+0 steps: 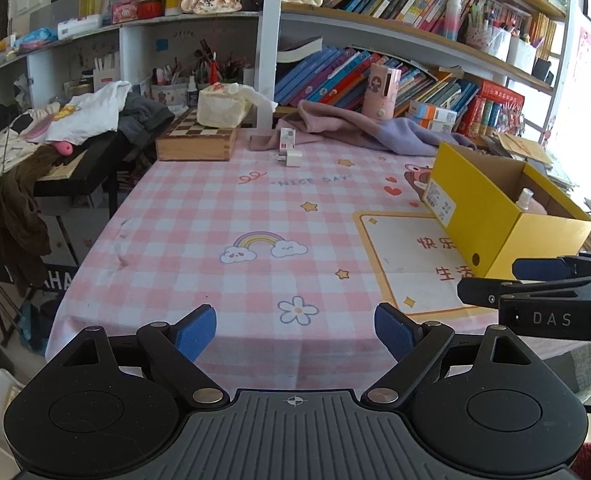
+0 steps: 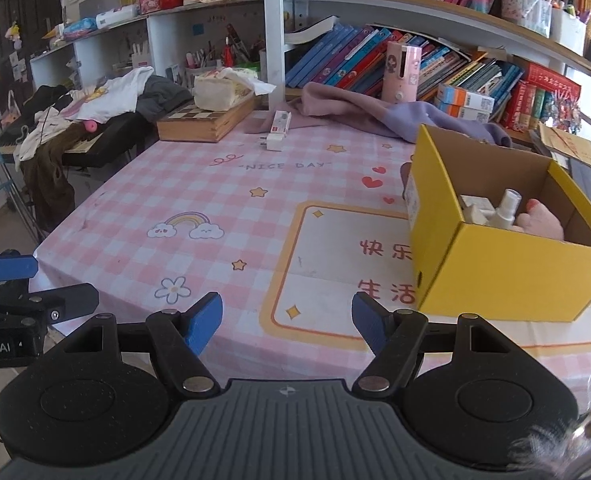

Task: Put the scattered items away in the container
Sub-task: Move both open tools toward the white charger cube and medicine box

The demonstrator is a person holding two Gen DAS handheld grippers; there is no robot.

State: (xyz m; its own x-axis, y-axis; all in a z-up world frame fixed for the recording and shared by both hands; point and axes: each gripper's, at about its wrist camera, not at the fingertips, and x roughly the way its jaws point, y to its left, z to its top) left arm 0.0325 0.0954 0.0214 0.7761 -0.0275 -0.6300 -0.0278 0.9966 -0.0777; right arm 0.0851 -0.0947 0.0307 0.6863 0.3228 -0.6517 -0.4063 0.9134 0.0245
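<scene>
The left gripper [image 1: 295, 332] has its blue fingers [image 1: 197, 332] wide apart with nothing between them, hovering over the near edge of the desk [image 1: 215, 216], which is covered in a pink checked cloth. The right gripper [image 2: 286, 326] likewise has its fingers [image 2: 205, 320] apart and empty, set a little narrower than the left pair.

In the left wrist view, at about 9 o'clock, a heap of clothes [image 1: 75, 120] lies over a dark stand beside the desk. At 11 o'clock a wooden chessboard box [image 1: 195, 142] sits on the far left corner of the desk, with a cream tissue pack [image 1: 221, 106] on top of it. Close to 12 o'clock a white charger plug [image 1: 289, 158] lies on the cloth, and a small white-and-red box [image 1: 287, 138] stands just behind it. Behind those, a pink and lilac garment [image 1: 375, 128] is spread along the far edge, below the shelves of books [image 1: 375, 72], and a pink cylindrical gadget [image 1: 381, 90] stands there.

At 2 to 3 o'clock the yellow cardboard box [image 1: 495, 224] stands open on the desk's right side, well apart from the plug. The right wrist view shows inside it: a white spray bottle [image 2: 505, 210], a pale small carton [image 2: 473, 206] and something soft and pink [image 2: 541, 220]. The right gripper's side shows at the left view's right edge, near the box's corner.
</scene>
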